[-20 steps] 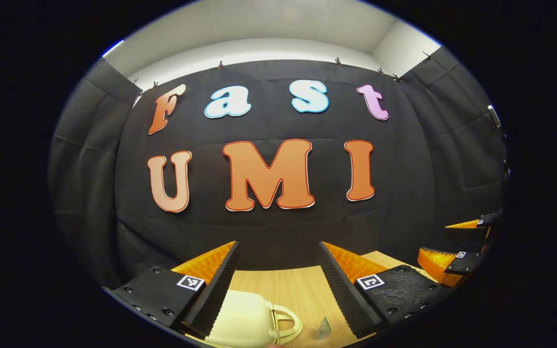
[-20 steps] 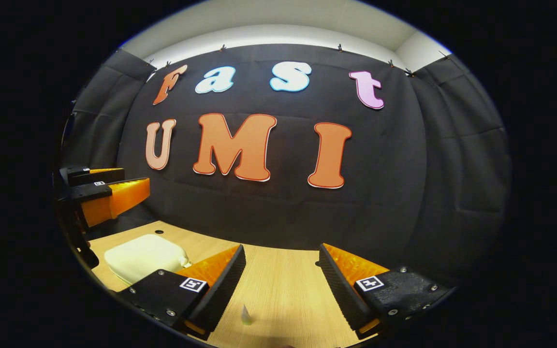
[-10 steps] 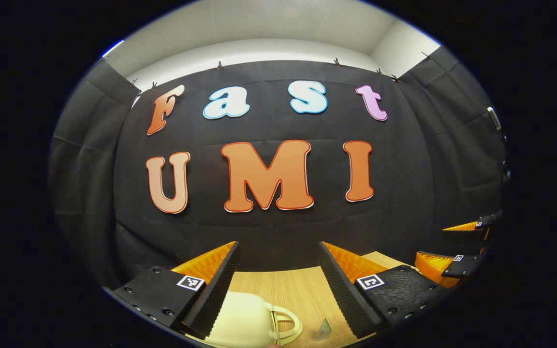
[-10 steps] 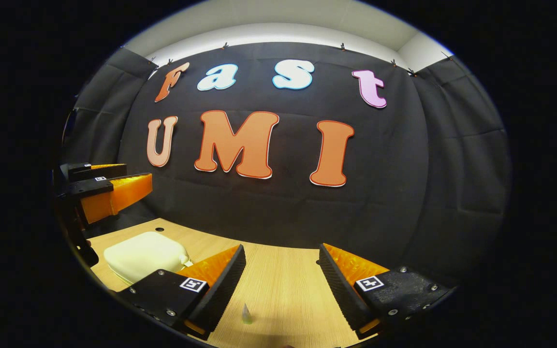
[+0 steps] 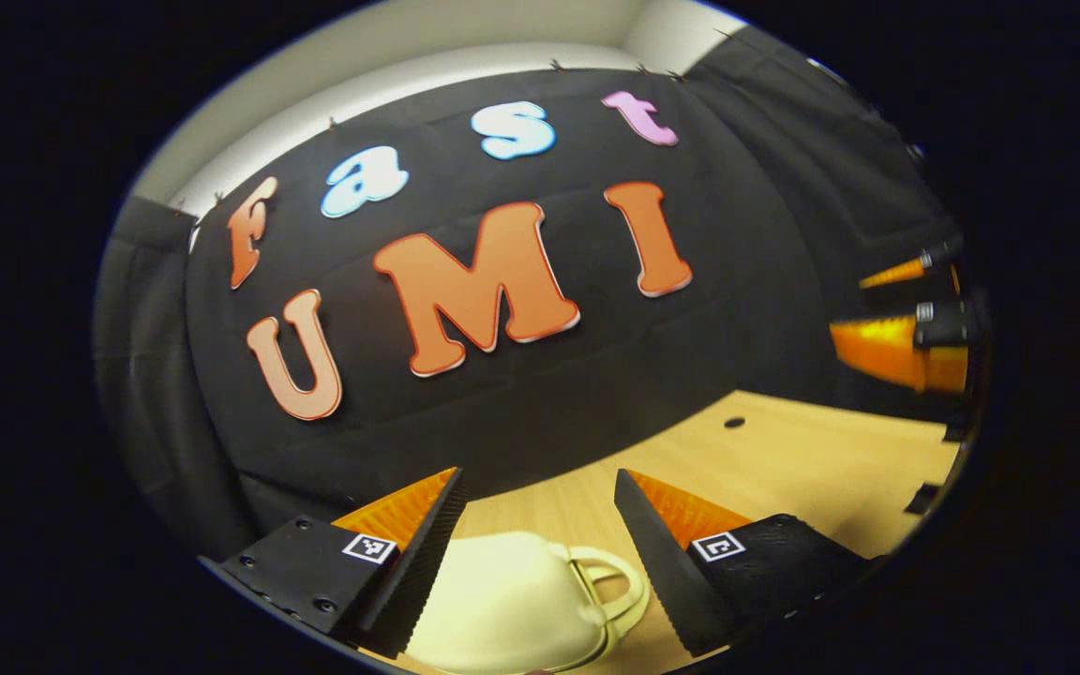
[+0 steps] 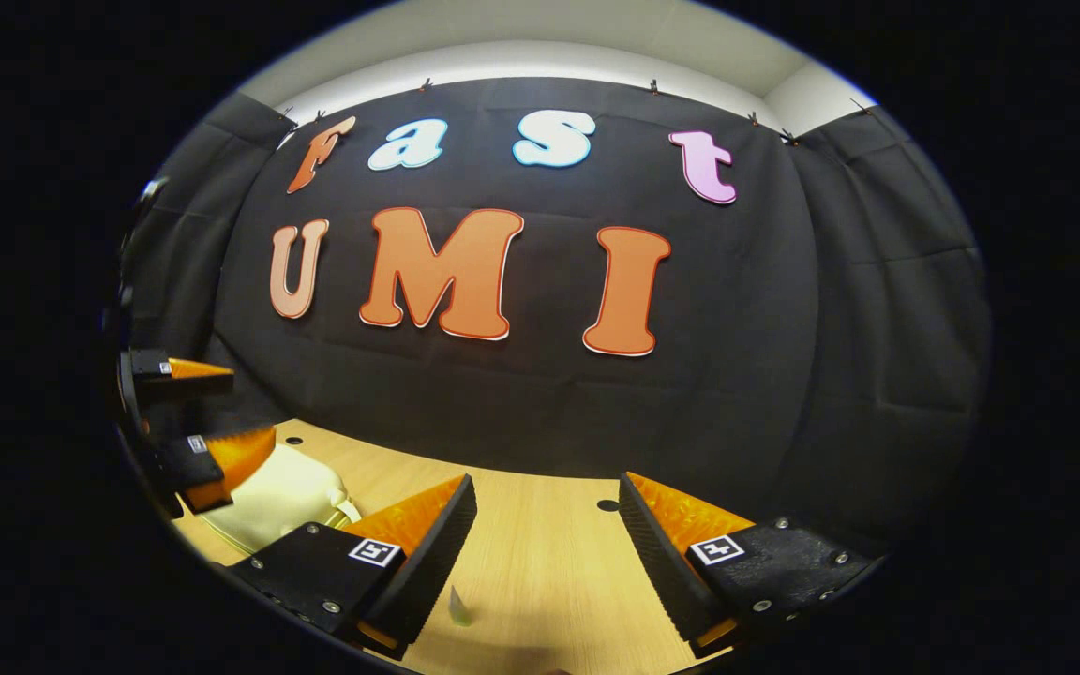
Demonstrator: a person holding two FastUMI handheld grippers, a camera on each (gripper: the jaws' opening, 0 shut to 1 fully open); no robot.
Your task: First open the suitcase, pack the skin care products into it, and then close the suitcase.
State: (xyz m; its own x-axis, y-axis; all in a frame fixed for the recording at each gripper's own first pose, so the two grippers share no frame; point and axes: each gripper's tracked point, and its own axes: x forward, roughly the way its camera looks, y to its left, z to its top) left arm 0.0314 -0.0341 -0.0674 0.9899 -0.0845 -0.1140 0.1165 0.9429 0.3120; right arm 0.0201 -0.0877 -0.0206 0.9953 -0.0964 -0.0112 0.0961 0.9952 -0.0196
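A small cream suitcase [image 5: 502, 609] lies closed on the wooden table [image 5: 784, 469], its loop handle [image 5: 613, 583] pointing right. My left gripper [image 5: 537, 478] hangs open just above it, a finger on either side of the case's top. In the right gripper view the suitcase [image 6: 282, 492] sits at the far left, with the left gripper [image 6: 221, 408] over it, tilted. My right gripper [image 6: 547, 480] is open and holds nothing. The tip of a pale green tube [image 6: 458, 607] stands on the table [image 6: 540, 572] near its left finger. The right gripper [image 5: 854, 307] also appears at the far right of the left gripper view.
The black cloth wall closes off the back of the table. Small round holes [image 5: 734, 423] [image 6: 607, 505] sit in the tabletop near that wall. Bare wood stretches between the two grippers.
My left gripper has rolled to a tilt and come down closer over the suitcase. The right gripper has barely shifted. Both stay open.
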